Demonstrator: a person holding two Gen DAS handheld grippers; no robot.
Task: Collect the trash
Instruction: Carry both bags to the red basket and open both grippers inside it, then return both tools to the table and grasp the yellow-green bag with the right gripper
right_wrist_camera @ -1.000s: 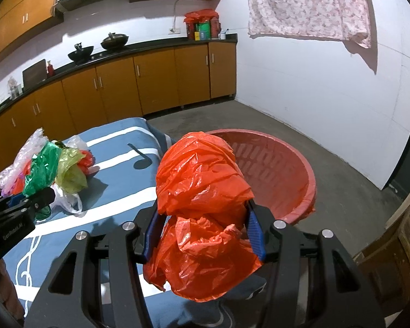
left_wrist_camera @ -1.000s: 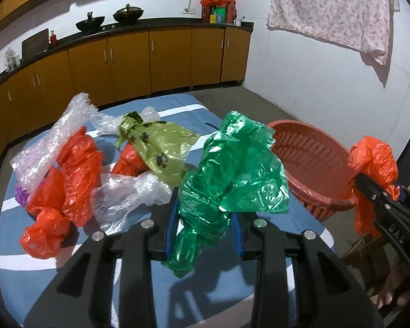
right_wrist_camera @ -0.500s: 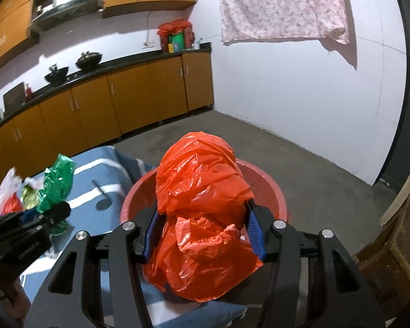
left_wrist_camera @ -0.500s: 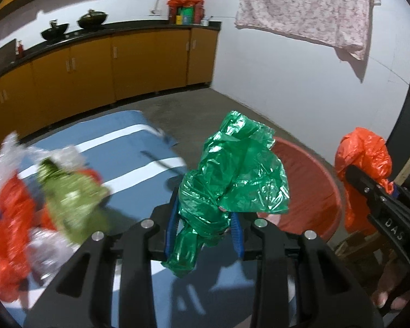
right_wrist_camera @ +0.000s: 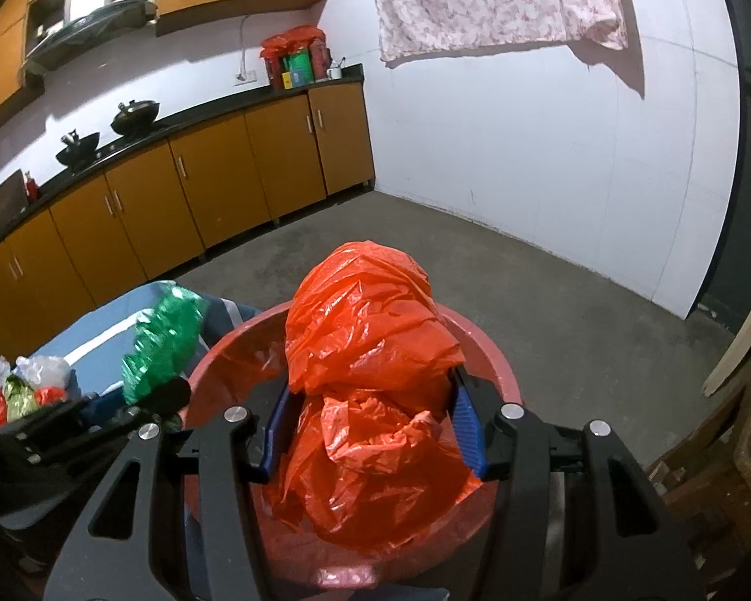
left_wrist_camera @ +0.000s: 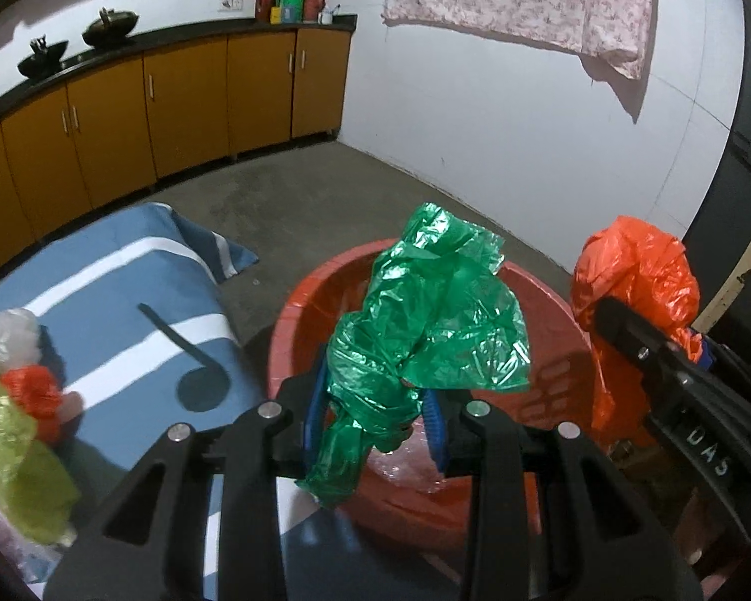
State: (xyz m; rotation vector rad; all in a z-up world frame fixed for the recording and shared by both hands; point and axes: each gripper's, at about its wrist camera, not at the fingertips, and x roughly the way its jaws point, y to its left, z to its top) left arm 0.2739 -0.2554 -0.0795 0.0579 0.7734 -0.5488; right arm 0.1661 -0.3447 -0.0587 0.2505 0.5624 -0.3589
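My left gripper (left_wrist_camera: pixel 375 420) is shut on a crumpled green plastic bag (left_wrist_camera: pixel 425 330) and holds it above the red plastic basket (left_wrist_camera: pixel 300 310). My right gripper (right_wrist_camera: pixel 373 425) is shut on a crumpled orange plastic bag (right_wrist_camera: pixel 365 340), also above the basket (right_wrist_camera: pixel 500 375). The right gripper with its orange bag (left_wrist_camera: pixel 636 270) shows at the right of the left wrist view. The green bag (right_wrist_camera: pixel 165 340) shows at the left of the right wrist view.
A blue striped cloth (left_wrist_camera: pixel 125 300) covers the surface left of the basket. More bags lie on it: yellow-green (left_wrist_camera: pixel 10 440), orange (left_wrist_camera: pixel 35 390) and clear (left_wrist_camera: pixel 5 330). Brown cabinets (left_wrist_camera: pixel 185 100) line the far wall. A wooden piece (right_wrist_camera: pixel 716 461) stands at right.
Both grippers have swung right, away from the pile on the cloth, carrying their bags. They now hang over the red basket, which fills the middle of both views.
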